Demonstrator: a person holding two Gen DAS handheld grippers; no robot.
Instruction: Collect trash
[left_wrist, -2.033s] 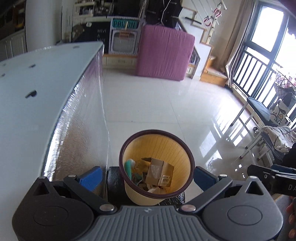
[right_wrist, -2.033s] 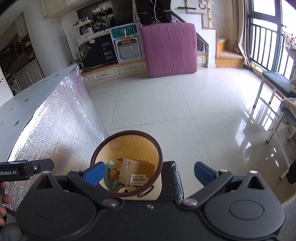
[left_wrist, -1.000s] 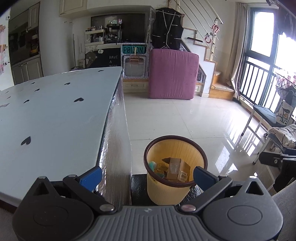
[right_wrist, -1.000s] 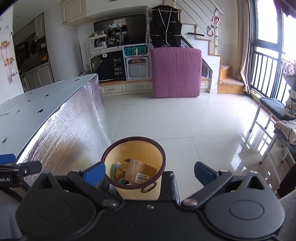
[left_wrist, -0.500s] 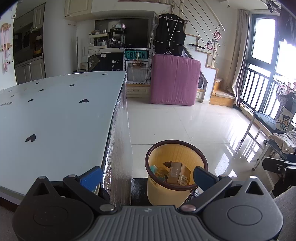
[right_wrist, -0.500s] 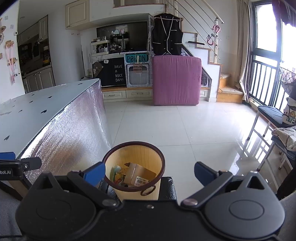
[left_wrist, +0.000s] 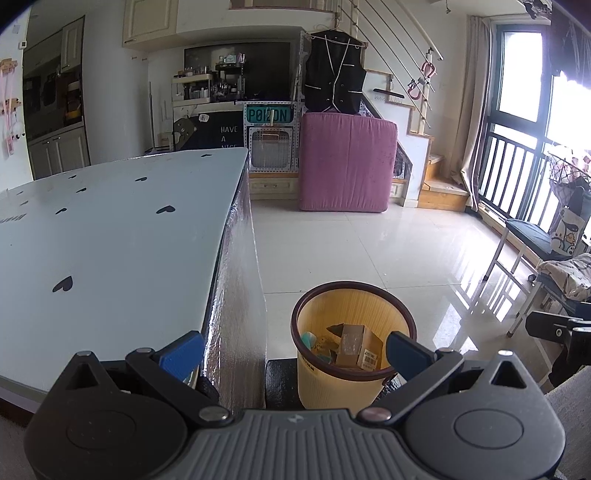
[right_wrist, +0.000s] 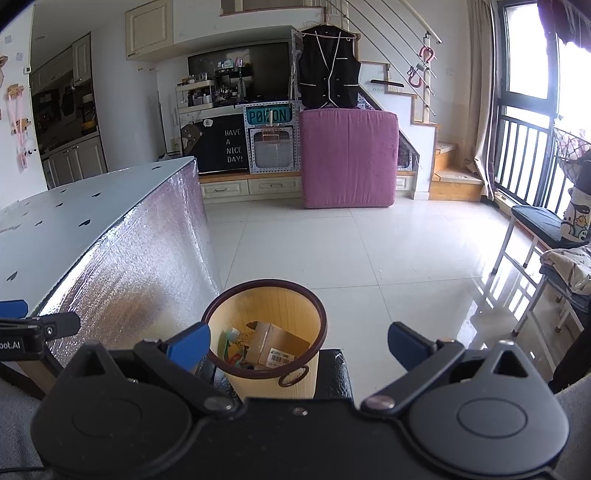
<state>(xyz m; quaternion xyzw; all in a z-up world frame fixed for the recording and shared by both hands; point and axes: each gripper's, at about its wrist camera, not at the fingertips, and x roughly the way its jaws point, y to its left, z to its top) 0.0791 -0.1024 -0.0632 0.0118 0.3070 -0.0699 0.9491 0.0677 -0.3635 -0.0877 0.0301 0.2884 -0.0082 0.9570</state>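
A lived-in home — an open living room with a glossy tiled floor (right_wrist: 332, 251), a staircase (right_wrist: 424, 110) with a slanted rail, kitchen cabinets (right_wrist: 74, 162) at the left, a pink mattress (right_wrist: 349, 158) leaning upright, a black vest (right_wrist: 328, 79) hanging above it, and balcony railings (right_wrist: 524, 158) — daylight behind them.

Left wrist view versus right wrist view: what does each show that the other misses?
Only the left wrist view shows the table top broadly, with its black heart marks. Only the right shows the bin's ring handle, the full "HAVE A NICE DAY!" board and the table's foil side. Both show the yellow bin holding a cardboard box, the pink mattress, and open, empty fingers.
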